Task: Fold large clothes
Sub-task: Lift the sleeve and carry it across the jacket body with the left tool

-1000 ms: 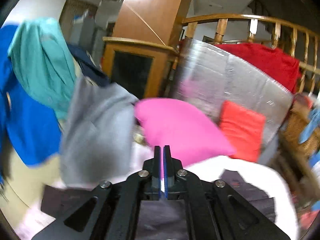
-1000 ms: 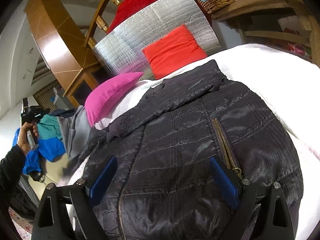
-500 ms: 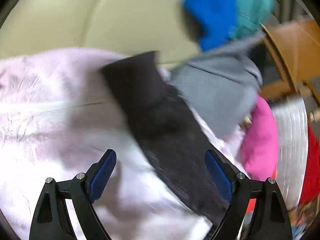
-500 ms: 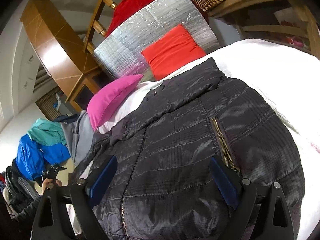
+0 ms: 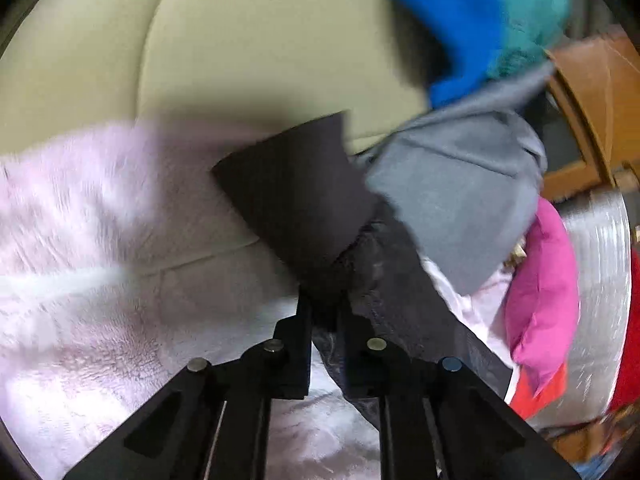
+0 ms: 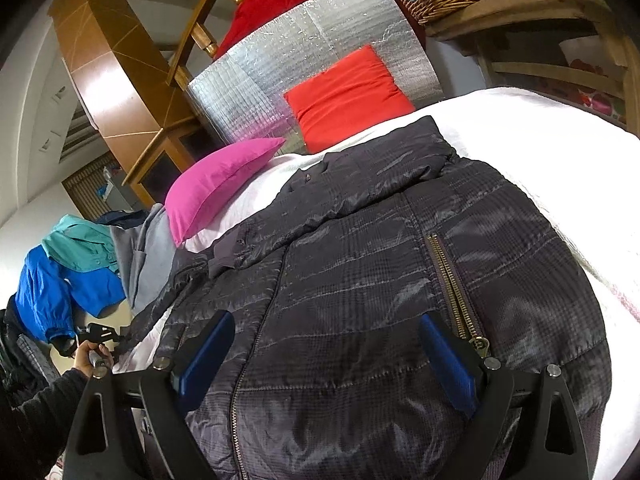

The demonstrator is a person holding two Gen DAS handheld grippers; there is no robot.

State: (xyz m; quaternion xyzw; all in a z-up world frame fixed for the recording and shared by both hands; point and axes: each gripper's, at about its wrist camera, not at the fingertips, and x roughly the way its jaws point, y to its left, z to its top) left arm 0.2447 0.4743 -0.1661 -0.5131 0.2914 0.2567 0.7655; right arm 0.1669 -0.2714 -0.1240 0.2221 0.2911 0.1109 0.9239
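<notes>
Over on the left, the left gripper (image 5: 325,312) has just snapped its fingers tight onto the sleeve (image 5: 296,200) of the dark quilted jacket (image 6: 380,272), the cuff fanning out beyond the tips above the pale fleecy bed cover (image 5: 88,240). The jacket lies spread front-up across the bed, collar toward the far pink pillow (image 6: 216,184). To the right, the right gripper (image 6: 326,354) hovers over the hem, fingers wide apart, gripping nothing.
</notes>
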